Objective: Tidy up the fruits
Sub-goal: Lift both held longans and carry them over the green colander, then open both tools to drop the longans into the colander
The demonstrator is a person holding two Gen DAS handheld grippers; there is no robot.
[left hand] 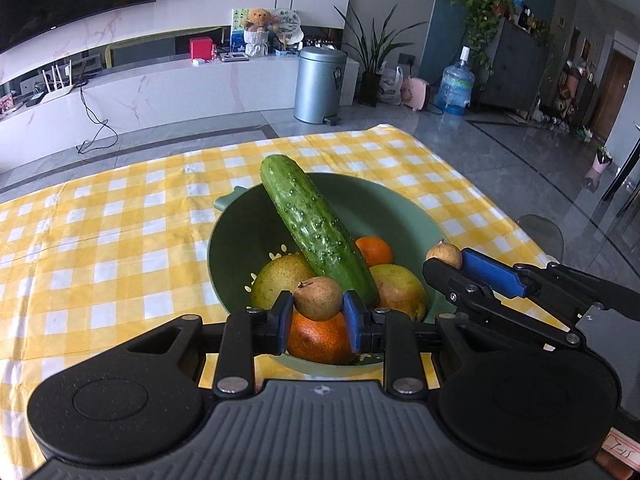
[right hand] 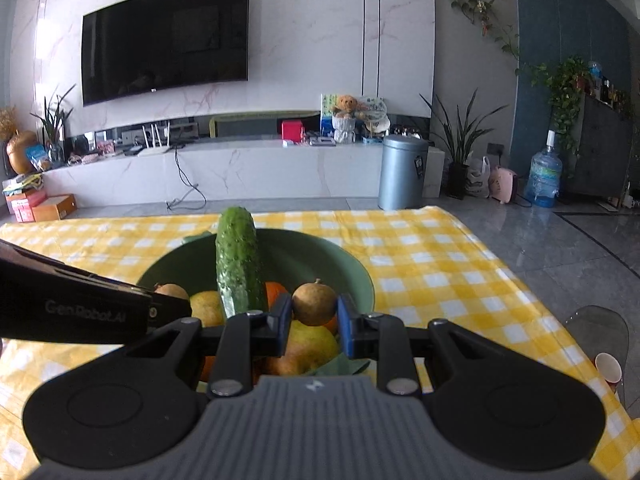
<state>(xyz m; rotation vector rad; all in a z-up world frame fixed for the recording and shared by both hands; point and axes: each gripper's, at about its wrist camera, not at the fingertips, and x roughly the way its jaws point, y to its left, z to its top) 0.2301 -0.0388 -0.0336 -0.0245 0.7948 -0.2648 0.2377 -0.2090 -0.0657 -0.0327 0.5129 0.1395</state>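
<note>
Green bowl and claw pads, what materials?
Green bowl: looks like matte plastic, a colander by its drain slots, with soft sheen and a moulded handle. Left claw pads: blue, likely rubber or soft plastic, dull finish; can't confirm.

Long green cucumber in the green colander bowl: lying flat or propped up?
Propped up: the long green cucumber leans tilted, low end among fruit, top end above the green colander bowl's rim.

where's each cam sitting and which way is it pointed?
Left wrist: on the left gripper, facing the TV wall over the green plastic colander bowl; its blue pads clamp a small brown round fruit; right gripper enters from the right.
Right wrist: on the right gripper, same heading; it clamps another small brown fruit; left gripper enters from the left.
Shared: bowl, bumpy green cucumber, yellow checked tablecloth, grey bin.
</note>
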